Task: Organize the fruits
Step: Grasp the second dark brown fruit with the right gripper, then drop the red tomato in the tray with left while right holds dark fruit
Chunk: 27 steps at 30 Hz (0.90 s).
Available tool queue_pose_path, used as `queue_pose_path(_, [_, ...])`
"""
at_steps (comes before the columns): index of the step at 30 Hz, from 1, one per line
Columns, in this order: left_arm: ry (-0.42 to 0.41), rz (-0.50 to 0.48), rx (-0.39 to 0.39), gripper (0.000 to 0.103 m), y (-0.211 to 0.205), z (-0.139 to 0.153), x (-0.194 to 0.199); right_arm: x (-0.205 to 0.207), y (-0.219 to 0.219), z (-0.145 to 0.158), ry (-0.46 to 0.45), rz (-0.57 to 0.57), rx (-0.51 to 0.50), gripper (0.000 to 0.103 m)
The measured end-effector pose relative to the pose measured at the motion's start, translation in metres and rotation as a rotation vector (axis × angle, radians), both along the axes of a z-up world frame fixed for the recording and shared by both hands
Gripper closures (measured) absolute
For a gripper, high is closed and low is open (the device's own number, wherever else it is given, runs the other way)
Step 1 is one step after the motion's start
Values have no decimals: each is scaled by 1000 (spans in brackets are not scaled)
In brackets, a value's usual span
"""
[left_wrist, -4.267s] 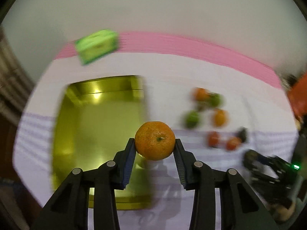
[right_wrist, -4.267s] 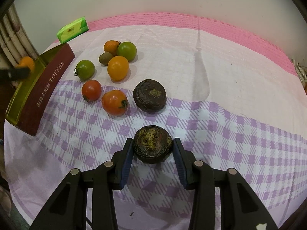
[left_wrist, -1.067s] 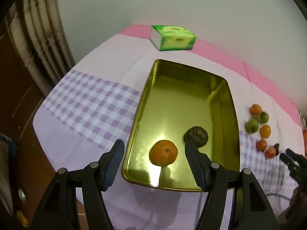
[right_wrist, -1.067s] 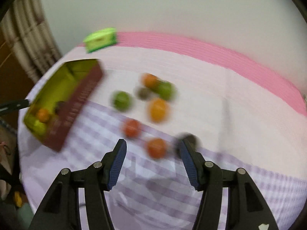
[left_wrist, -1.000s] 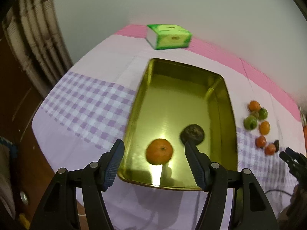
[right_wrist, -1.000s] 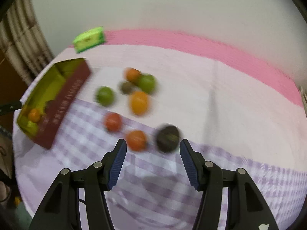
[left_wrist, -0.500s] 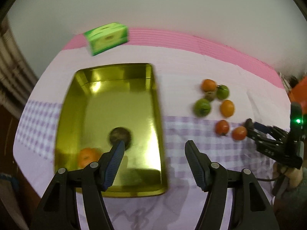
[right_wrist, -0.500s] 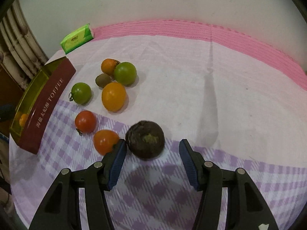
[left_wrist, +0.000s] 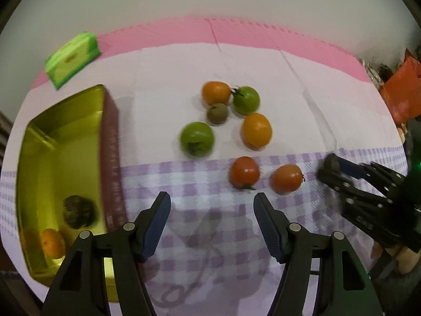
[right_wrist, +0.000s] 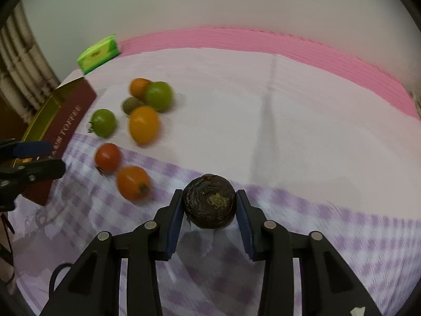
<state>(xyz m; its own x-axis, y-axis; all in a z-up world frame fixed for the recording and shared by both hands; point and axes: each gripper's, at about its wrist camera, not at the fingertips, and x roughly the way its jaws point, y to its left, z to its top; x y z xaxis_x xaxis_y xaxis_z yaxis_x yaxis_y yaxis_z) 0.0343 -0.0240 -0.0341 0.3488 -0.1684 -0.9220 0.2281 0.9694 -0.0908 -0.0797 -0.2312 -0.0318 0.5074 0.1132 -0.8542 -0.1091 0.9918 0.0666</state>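
Observation:
My right gripper (right_wrist: 209, 210) has a dark wrinkled fruit (right_wrist: 209, 197) between its fingers on the checked cloth; its jaws are closing and both pads touch the fruit's sides. My left gripper (left_wrist: 211, 200) is open and empty above the cloth, just short of a red tomato (left_wrist: 244, 171) and an orange tomato (left_wrist: 286, 178). Beyond these lie a green tomato (left_wrist: 196, 139), a yellow-orange fruit (left_wrist: 256, 131), a small brown fruit (left_wrist: 217, 113), another green one (left_wrist: 246, 100) and an orange (left_wrist: 215, 92). The gold tin (left_wrist: 65, 144) at the left holds a dark fruit (left_wrist: 79, 212) and an orange (left_wrist: 52, 243).
A green packet (left_wrist: 72, 59) lies at the back left by the pink mat. An orange-red bag (left_wrist: 402, 92) sits at the far right edge. A curtain (right_wrist: 21, 79) hangs beyond the tin's far side. White cloth stretches to the right of the fruit cluster.
My left gripper has swung right from over the tin to the cloth in front of the loose fruits. My right gripper came down on the dark fruit and its jaws narrowed around it.

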Motion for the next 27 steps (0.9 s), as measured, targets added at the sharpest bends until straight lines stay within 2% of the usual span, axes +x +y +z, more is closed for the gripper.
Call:
queue_pose_path(9, [44, -25, -21, 41, -29, -16, 20, -15, -10, -1, -11, -20, 1, 66])
queue_pose_path(12, [47, -32, -24, 47, -33, -19, 25, -16, -11, 0, -12, -19, 5, 66])
queue_pose_path(14, [66, -30, -43, 57, -36, -23, 31, -18, -13, 0, -14, -21, 9, 66])
queue_pose_path(16, [78, -32, -56, 63, -39, -26, 35, -18, -13, 0, -15, -25, 10, 65])
queue_pose_path(21, [75, -42, -64, 65, -43, -30, 34, -18, -12, 0, -18, -27, 8, 65])
queue_pose_path(23, [70, -42, -56, 72, -45, -32, 35, -18, -11, 0, -19, -25, 5, 65])
queue_pose_path(27, [60, -43, -57, 72, -42, -27, 31, -18, -11, 0, -20, -25, 4, 65])
